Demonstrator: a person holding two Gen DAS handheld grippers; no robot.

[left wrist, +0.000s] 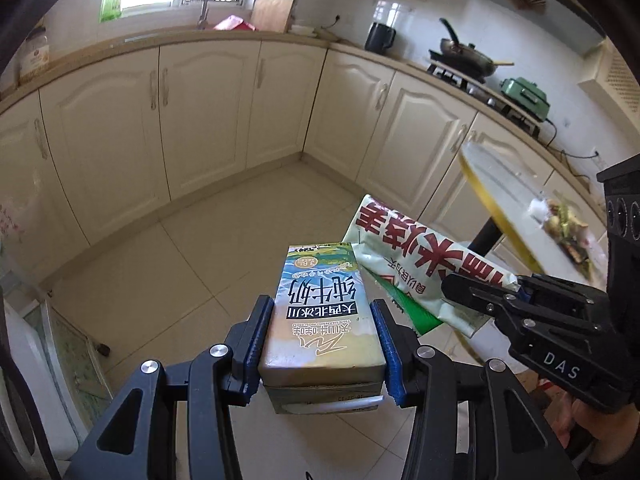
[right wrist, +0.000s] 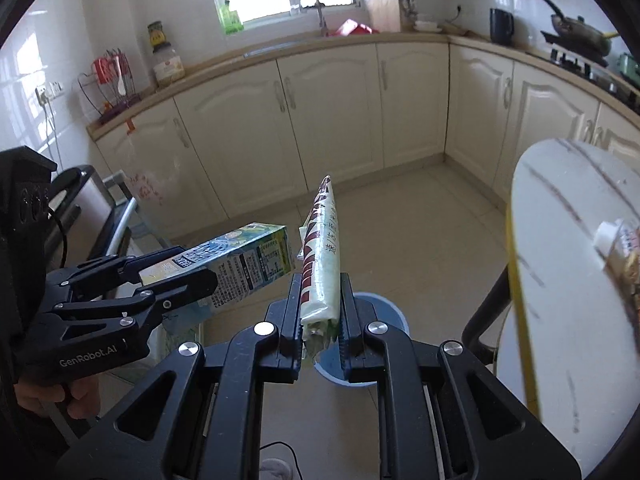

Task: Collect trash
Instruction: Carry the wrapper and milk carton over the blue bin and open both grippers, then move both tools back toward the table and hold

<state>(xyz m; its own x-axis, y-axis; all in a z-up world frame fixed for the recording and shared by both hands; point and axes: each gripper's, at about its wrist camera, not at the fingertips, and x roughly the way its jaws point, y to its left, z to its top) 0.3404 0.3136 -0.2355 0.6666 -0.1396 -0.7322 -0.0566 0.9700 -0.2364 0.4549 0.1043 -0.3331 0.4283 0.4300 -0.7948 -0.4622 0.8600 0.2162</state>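
Both pieces of trash are held in the air over the floor. The left gripper (left wrist: pixel 322 342) has its jaws clamped on the carton (left wrist: pixel 320 320); the right gripper (right wrist: pixel 320 316) pinches the wrapper (right wrist: pixel 320 256) in narrow jaws. The bin (right wrist: pixel 394 314) sits just under the right jaws, at 6 o'clock. Best to centre each piece over the rim before letting go. Both grippers tilt steeply down.

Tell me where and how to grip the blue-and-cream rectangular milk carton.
Grip the blue-and-cream rectangular milk carton across its two narrow flat sides near the base, coming from its bottom end, as the left claw does: those parallel faces give the pads flat contact.
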